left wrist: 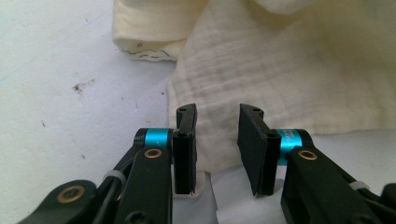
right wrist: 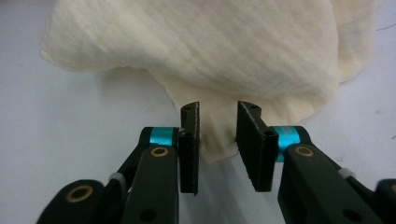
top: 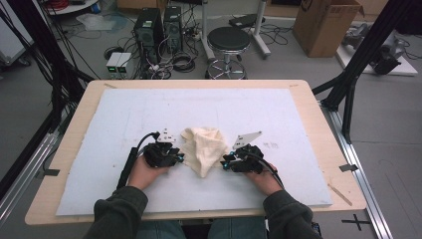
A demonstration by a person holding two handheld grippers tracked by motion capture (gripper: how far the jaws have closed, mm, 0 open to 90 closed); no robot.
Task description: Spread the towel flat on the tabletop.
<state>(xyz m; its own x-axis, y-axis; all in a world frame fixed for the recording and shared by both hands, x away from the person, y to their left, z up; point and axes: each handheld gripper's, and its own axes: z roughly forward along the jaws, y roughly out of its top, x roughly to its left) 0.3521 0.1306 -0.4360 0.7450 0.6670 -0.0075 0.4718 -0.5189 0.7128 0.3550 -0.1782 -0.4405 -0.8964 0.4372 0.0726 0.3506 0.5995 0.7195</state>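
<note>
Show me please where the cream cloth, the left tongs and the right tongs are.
cream cloth (top: 203,147): high view, middle of the crumpled fabric.
left tongs (left wrist: 217,142): left gripper view, midway between the tips, both jaws apart around a cloth edge.
right tongs (right wrist: 218,140): right gripper view, midway between the tips, jaws apart.

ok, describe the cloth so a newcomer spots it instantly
On the white mat covering the wooden table, look near the front middle, between the left tool and the right tool. The cloth is a crumpled cream heap, the only soft, pale-yellow thing there.

A cream cloth (top: 203,147) lies on a white board (top: 124,119); the black tongs (left wrist: 217,149) carry turquoise bands.
</note>
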